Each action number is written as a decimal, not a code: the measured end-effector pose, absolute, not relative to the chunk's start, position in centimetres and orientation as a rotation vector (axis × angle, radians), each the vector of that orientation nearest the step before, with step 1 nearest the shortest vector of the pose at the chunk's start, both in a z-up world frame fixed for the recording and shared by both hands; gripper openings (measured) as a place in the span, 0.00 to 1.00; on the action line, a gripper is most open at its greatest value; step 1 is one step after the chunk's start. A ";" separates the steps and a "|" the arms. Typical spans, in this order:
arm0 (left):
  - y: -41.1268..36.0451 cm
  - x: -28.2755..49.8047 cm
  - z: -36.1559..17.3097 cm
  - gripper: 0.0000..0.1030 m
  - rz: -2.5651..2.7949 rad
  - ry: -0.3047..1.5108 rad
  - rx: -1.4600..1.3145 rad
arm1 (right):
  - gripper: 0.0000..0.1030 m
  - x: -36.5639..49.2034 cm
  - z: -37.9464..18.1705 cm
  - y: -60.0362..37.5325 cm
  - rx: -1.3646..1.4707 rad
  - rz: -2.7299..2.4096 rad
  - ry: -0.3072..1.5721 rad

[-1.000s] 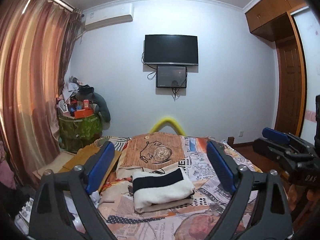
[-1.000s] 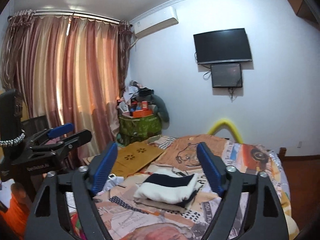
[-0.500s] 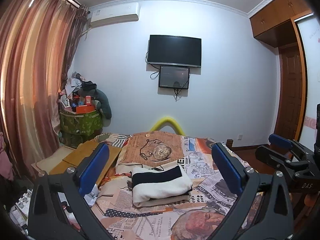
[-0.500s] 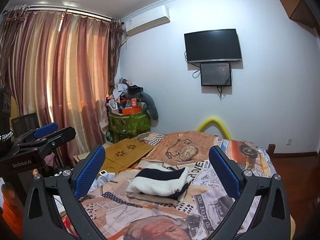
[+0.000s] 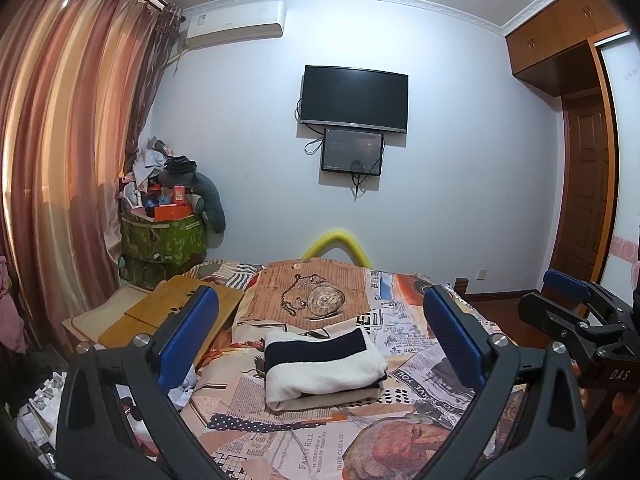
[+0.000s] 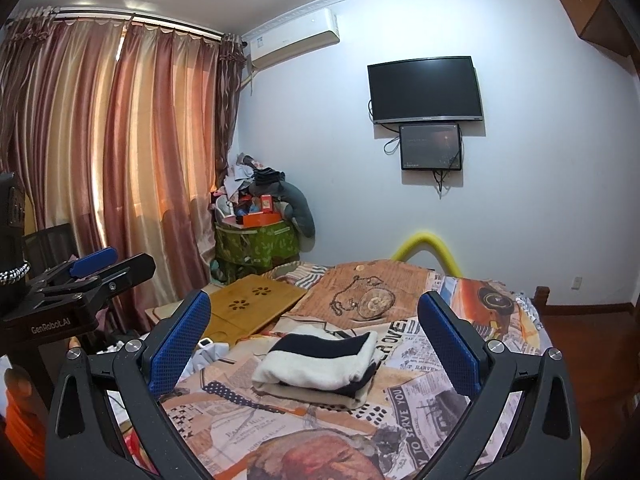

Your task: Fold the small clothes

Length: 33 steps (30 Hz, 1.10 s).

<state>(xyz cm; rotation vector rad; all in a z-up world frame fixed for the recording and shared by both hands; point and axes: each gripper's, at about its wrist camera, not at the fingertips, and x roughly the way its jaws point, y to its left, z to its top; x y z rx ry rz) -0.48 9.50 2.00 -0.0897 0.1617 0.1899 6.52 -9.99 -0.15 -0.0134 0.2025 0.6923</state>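
Folded small garment (image 5: 322, 364), cream-white knit with a broad navy band, stacked on a beige folded layer: lies on the bed with the newspaper-print orange and cream cover (image 5: 304, 444), near the middle, just nearer than the pocket-watch print. Also seen from the right wrist (image 6: 320, 364), same place.

Left tongs (image 5: 320, 344), black frame with blue padded fingers (image 5: 188, 336): jaws spread wide, nothing gripped; the garment sits beyond and between them, apart from both pads.

Right tongs (image 6: 314, 340), same make: jaws have just been opening and now stand fully wide, empty; the garment lies ahead between the pads, untouched. From the left wrist view this tool shows at the far right edge (image 5: 580, 316).

Bamboo lap board with flower cut-outs (image 6: 252, 304): on the bed's left edge.

Green leaf-print storage box piled with oddments (image 5: 162, 236): far left corner, beside the striped pink-brown curtains (image 6: 120, 152).

Black wall-mounted television (image 5: 354, 98) with a smaller screen (image 5: 352, 152) below: far wall.

White air conditioner (image 5: 236, 24): high, far left.
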 end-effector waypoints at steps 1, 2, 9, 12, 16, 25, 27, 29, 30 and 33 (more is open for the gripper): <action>9.5 -0.4 2.0 1.00 0.191 0.162 -0.089 | 1.00 6.6 -0.1 -10.0 -0.014 0.693 0.204; 9.5 -0.4 1.9 1.00 0.191 0.163 -0.088 | 1.00 6.6 -0.1 -10.0 -0.014 0.694 0.206; 9.8 -0.4 1.8 1.00 0.181 0.166 -0.103 | 1.00 6.7 0.0 -10.0 -0.014 0.694 0.213; 9.8 -0.3 1.7 1.00 0.177 0.169 -0.106 | 1.00 6.6 0.0 -10.0 -0.013 0.696 0.213; 9.8 -0.3 1.7 1.00 0.177 0.169 -0.107 | 1.00 6.5 0.0 -10.0 -0.014 0.694 0.212; 9.7 -0.4 1.3 1.00 0.155 0.180 -0.116 | 1.00 6.4 0.2 -10.2 -0.006 0.687 0.212; 9.5 -0.4 1.2 1.00 0.153 0.179 -0.109 | 1.00 6.5 0.2 -10.2 -0.003 0.685 0.212; 9.4 -0.5 1.2 1.00 0.149 0.182 -0.100 | 1.00 6.5 0.2 -10.2 -0.002 0.684 0.213; 9.3 -0.5 1.3 1.00 0.147 0.184 -0.098 | 1.00 6.5 0.2 -10.2 -0.002 0.685 0.213; 9.3 -0.4 1.3 1.00 0.145 0.189 -0.103 | 1.00 6.6 0.2 -10.2 -0.005 0.685 0.214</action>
